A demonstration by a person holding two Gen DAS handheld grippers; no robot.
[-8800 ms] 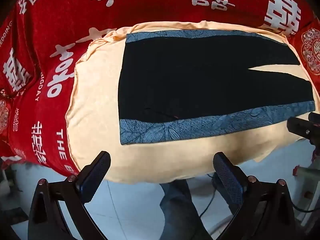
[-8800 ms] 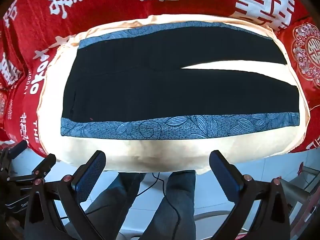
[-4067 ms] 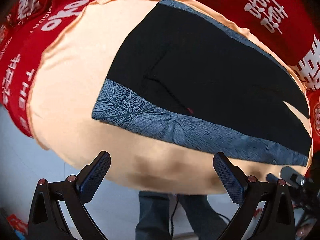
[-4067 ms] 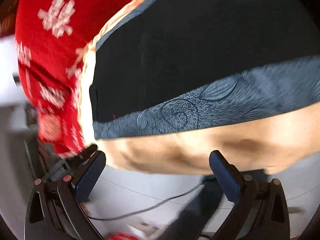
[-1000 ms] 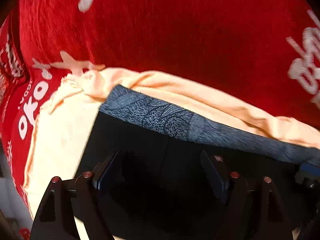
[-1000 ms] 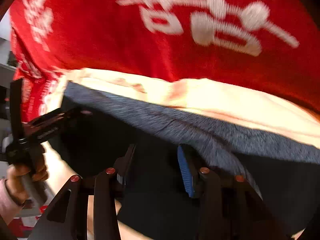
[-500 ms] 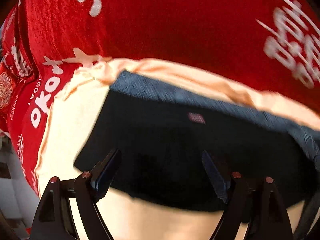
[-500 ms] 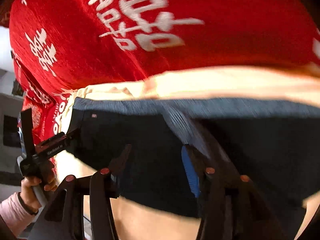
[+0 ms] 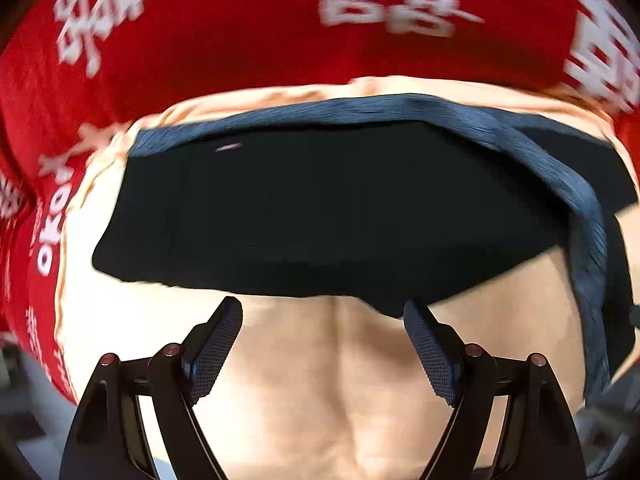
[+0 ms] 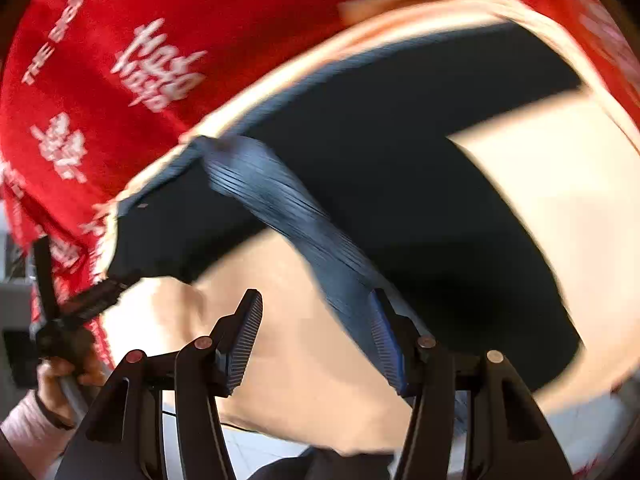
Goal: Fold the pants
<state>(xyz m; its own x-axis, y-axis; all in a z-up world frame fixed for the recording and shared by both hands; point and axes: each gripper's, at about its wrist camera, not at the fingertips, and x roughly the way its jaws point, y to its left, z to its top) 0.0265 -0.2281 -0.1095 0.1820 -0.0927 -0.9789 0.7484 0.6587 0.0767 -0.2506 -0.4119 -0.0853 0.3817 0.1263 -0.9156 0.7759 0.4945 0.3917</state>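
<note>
The black pants (image 9: 328, 208) with blue patterned side stripes lie on a peach cloth (image 9: 332, 380), folded lengthwise at the waist end. My left gripper (image 9: 322, 344) is open and empty, just in front of the folded near edge. My right gripper (image 10: 316, 338) is open; a lifted blue stripe (image 10: 288, 216) runs down to its right finger (image 10: 386, 344) and lies against it. The pants (image 10: 420, 184) show blurred in the right wrist view, with the legs spreading to the right.
A red blanket with white lettering (image 9: 224, 32) covers the surface behind the peach cloth. In the right wrist view the other hand and its gripper (image 10: 76, 308) show at the left edge. White floor and the person's legs lie below the cloth's front edge.
Both grippers have drawn back toward the front edge and their jaws have opened wider. The near half of the waist end now lies folded over the far half. The blue stripe trails to the right gripper.
</note>
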